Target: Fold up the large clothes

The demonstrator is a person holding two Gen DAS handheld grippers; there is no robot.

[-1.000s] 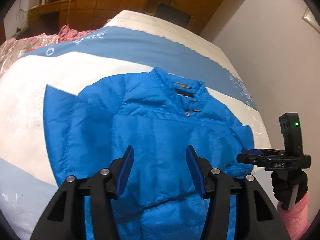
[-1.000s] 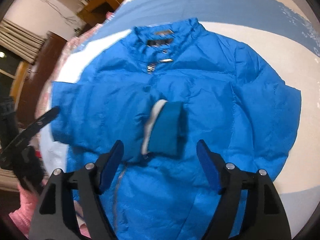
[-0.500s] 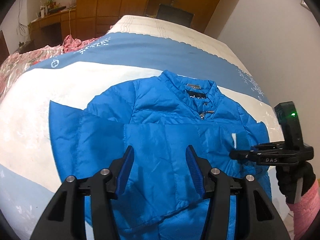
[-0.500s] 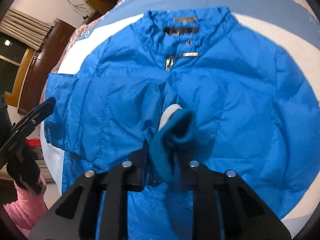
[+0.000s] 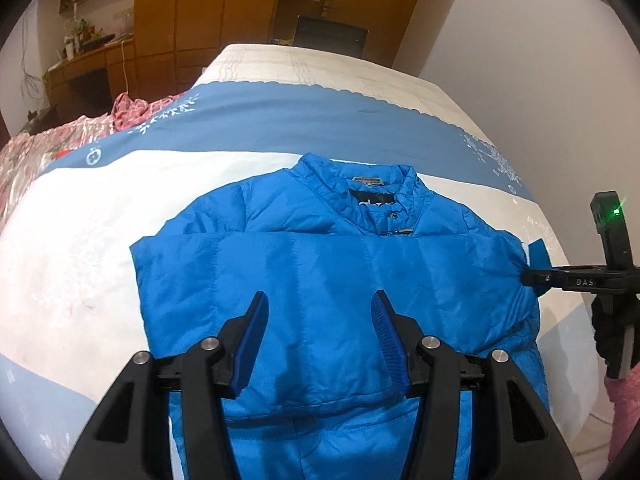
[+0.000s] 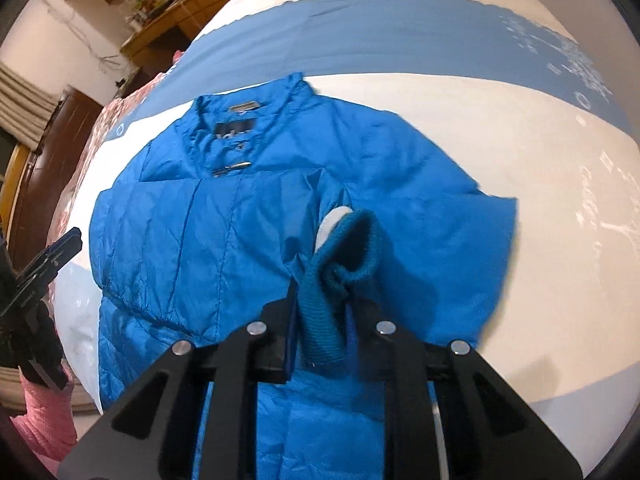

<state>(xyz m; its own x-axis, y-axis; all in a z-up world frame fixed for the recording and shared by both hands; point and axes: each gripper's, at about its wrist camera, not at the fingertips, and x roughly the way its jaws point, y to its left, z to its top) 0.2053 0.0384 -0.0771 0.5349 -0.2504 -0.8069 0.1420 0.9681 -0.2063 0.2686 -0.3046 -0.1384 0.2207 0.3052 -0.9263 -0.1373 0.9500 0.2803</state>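
Jacket: the bright blue quilted puffer jacket lies front-up on the bed's white and blue bedspread, collar toward the far end, one sleeve folded across its chest.
Around the jacket: pink crumpled bedding beyond its far left shoulder; wooden cabinets past the bed; nothing lies on top of it.
Right gripper: jaws clamped on the sleeve's darker blue knitted cuff, lifted above the jacket's right side.
Left gripper: jaws wide apart, empty, hovering over the jacket's lower chest.
Since a second ago: the right jaws were apart over the cuff lying mid-chest; now the cuff has been drawn out to the jacket's right edge.
Hard to see: the jacket's hem is hidden behind both grippers.
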